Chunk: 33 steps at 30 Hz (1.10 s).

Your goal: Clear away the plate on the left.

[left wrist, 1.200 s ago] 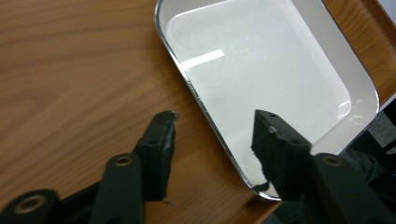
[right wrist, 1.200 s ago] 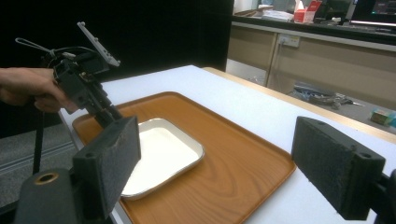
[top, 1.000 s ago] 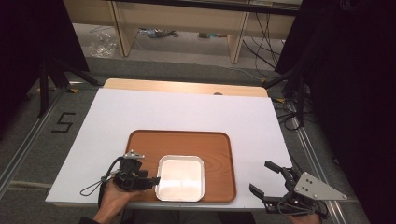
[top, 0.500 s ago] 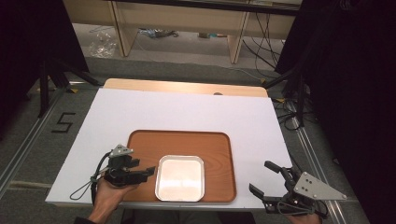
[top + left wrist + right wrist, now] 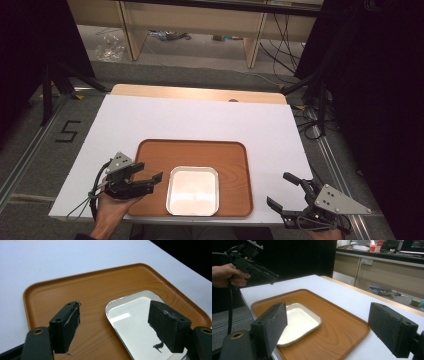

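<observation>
A square shallow white dish (image 5: 193, 190) lies on a brown wooden tray (image 5: 230, 160) near the table's front edge. A hand holds my left gripper (image 5: 151, 170) just left of the dish, over the tray's left rim. Its jaws have just been opening, and nothing is between them. In the left gripper view the gripper (image 5: 115, 306) looks down on the dish (image 5: 135, 320) and the tray (image 5: 95, 290). My right gripper (image 5: 278, 189) rests open and empty at the table's front right corner. In the right gripper view that gripper (image 5: 328, 308) faces the dish (image 5: 297, 322) and the left gripper (image 5: 273, 277).
The white table top (image 5: 200, 120) stretches bare behind the tray. A cable (image 5: 82, 207) trails from the left gripper over the front edge. Shelving and loose cables (image 5: 280, 45) stand on the floor beyond the table, with dark curtains at both sides.
My left gripper has drawn back leftward from the dish's left edge and risen slightly, and its jaws have widened. The dish, the tray and the right gripper have stayed put.
</observation>
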Motion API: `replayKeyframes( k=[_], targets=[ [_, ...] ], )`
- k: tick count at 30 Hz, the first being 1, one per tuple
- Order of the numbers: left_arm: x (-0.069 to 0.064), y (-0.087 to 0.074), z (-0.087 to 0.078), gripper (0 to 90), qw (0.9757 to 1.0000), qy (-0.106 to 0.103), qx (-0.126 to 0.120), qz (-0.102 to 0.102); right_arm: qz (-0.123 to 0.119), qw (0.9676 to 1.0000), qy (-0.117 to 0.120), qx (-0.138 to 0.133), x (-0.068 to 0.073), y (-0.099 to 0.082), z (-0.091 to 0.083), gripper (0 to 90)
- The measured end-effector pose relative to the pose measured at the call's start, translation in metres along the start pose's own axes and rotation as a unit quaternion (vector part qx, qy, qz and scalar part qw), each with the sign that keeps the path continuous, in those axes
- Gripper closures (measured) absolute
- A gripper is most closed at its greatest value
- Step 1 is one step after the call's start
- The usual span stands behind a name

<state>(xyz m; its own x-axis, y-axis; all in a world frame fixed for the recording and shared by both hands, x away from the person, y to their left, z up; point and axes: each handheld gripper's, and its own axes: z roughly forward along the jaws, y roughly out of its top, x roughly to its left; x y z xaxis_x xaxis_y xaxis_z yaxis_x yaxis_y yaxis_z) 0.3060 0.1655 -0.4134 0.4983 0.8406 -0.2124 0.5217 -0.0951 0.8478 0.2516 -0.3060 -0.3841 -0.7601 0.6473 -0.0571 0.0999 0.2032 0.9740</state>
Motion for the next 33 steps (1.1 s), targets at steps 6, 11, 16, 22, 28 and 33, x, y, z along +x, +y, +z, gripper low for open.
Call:
replayKeyframes(
  k=[6, 11, 16, 22, 28, 33],
  targets=[
    [-0.002, 0.0, -0.01, 23.0, 0.9991, 0.005, -0.039, 0.019, 0.001, 1.0, -0.003, -0.006, 0.0, 0.0, 0.001, 16.6],
    [-0.003, 0.0, -0.014, 23.0, 0.9983, 0.002, -0.054, 0.021, 0.001, 1.0, -0.001, -0.005, 0.0, 0.0, 0.001, 16.6],
    [-0.004, -0.001, -0.017, 23.0, 0.9979, 0.003, -0.061, 0.023, 0.001, 1.0, -0.003, -0.007, 0.0, 0.0, 0.001, 16.6],
    [-0.008, -0.002, -0.018, 22.3, 0.9978, 0.001, -0.062, 0.024, 0.002, 1.0, -0.002, -0.006, 0.0, 0.0, 0.001, 16.6],
    [-0.013, -0.003, -0.022, 21.6, 0.9971, -0.004, -0.069, 0.031, 0.002, 1.0, -0.003, -0.006, 0.0, 0.0, 0.001, 16.6],
    [-0.017, -0.004, -0.027, 21.7, 0.9959, -0.007, -0.083, 0.035, 0.003, 1.0, -0.005, -0.006, 0.001, 0.0, 0.0, 16.6]
  ],
)
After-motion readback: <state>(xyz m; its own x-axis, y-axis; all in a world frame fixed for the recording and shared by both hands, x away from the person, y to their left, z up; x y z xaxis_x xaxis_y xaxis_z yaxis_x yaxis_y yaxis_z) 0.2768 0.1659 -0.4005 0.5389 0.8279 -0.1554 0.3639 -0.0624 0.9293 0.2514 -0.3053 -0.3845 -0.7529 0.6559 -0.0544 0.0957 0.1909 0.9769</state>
